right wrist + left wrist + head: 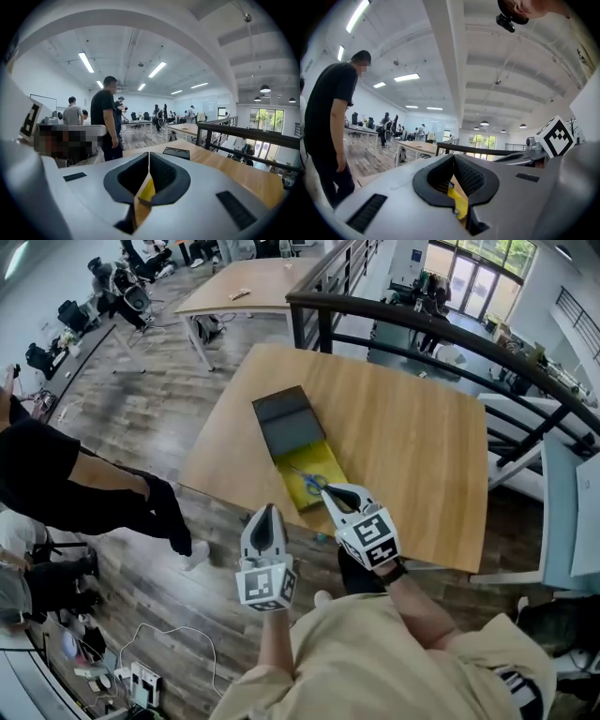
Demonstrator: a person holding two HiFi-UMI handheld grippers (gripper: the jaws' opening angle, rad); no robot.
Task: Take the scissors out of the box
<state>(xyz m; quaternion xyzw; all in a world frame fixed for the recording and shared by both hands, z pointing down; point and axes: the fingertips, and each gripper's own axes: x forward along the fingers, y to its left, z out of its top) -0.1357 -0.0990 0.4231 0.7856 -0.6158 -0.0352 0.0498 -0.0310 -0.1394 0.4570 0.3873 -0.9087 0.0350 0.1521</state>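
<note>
An open box with a yellow inside lies near the front edge of the wooden table, its dark lid folded back. Blue-handled scissors lie in the yellow part. My right gripper is shut and empty, its tip at the box's near end, right beside the scissors. My left gripper is also shut and empty, off the table's front edge, left of the box. In the left gripper view the yellow box shows through the gap under the closed left gripper. Past the right gripper I see the lid.
A person in black stands at the left of the table. A black railing runs behind it, with another table farther back. Cables and a power strip lie on the floor at lower left. White furniture stands at the right.
</note>
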